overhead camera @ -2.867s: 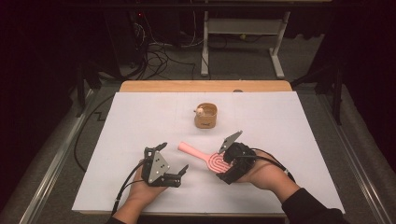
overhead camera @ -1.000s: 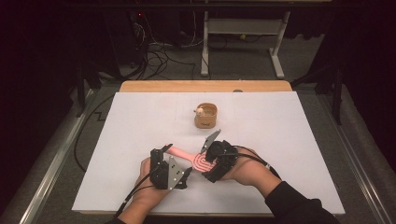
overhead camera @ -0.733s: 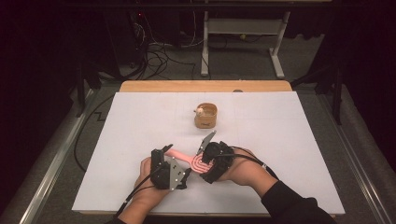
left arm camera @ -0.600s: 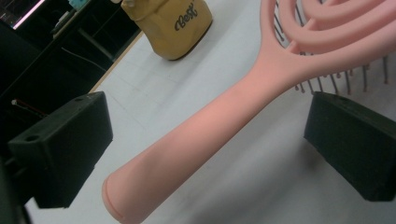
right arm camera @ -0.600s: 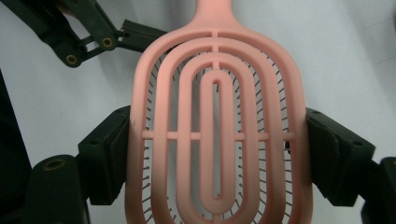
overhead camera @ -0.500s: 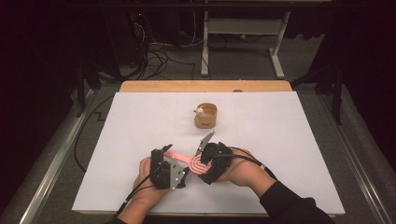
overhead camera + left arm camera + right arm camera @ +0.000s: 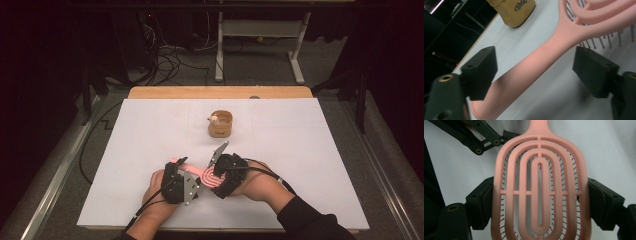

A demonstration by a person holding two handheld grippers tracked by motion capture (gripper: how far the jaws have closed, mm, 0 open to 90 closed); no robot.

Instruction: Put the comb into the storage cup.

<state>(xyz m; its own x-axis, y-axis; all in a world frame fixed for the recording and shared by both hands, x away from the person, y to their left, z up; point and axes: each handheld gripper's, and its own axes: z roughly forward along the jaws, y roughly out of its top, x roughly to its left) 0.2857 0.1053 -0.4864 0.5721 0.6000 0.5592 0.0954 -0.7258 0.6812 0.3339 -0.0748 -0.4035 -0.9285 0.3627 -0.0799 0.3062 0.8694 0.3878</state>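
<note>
Pink hairbrush [image 7: 204,175] held low over the white desk [image 7: 310,150], near its front edge. Right gripper [image 7: 220,172]: jaws clamped on the slotted brush head. Left gripper [image 7: 181,172]: jaws, just closing, flank the handle with a gap on each side, not yet pressing. Compared with 2.9 s earlier, both grippers have drawn together and leftward. Tan cup [image 7: 220,123] stands unmoved behind
</note>
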